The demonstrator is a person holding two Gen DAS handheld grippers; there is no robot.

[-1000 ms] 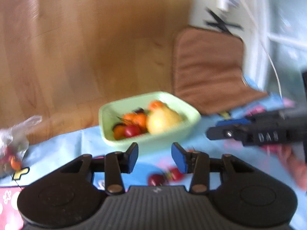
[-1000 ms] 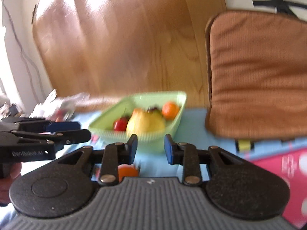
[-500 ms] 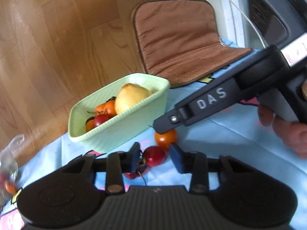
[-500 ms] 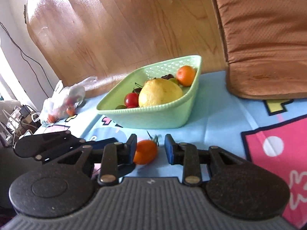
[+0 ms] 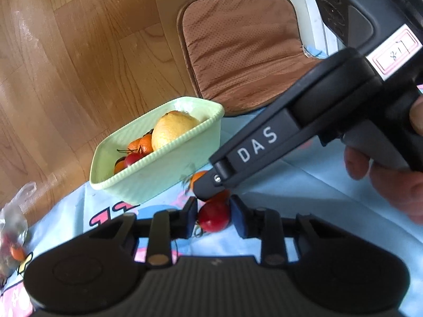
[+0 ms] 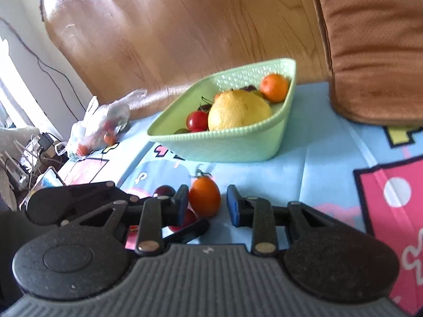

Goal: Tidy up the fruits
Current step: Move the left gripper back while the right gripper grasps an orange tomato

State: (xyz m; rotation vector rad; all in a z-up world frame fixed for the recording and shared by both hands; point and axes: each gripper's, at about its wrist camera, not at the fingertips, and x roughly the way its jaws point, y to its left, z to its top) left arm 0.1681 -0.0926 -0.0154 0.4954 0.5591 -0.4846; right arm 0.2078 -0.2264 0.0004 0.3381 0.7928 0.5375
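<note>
The task is partly done, as far as one can judge: the green basket [image 6: 264,142] on the blue patterned mat [image 6: 317,163] already holds a big yellow citrus fruit [image 6: 239,111], a small orange [image 6: 274,87], a red cherry tomato [image 6: 197,120] and some dark fruit behind them that is too hidden to name. Two small fruits lie on the mat just in front of the basket, and each one is now between the fingers of a gripper. The left gripper [image 5: 213,216] is pressed onto a red tomato [image 5: 214,215]; in the left wrist view the blue pads touch its two sides, so I judge it is pinched and ready for lifting. The right gripper [image 6: 207,202] is closing around an orange tomato [image 6: 205,196]; one pad is at its side, but a clear gap stays at the other side, so it is not gripped yet. This orange tomato is oval, glossy, with a small green stalk on top, and it rests on the mat. A dark round fruit [image 6: 164,190] lies near it, half hidden behind the left tool. At the far edge of the mat there is a plastic bag [image 6: 99,125] with more small fruits inside, so probably more work is left after these two go into the basket.
</note>
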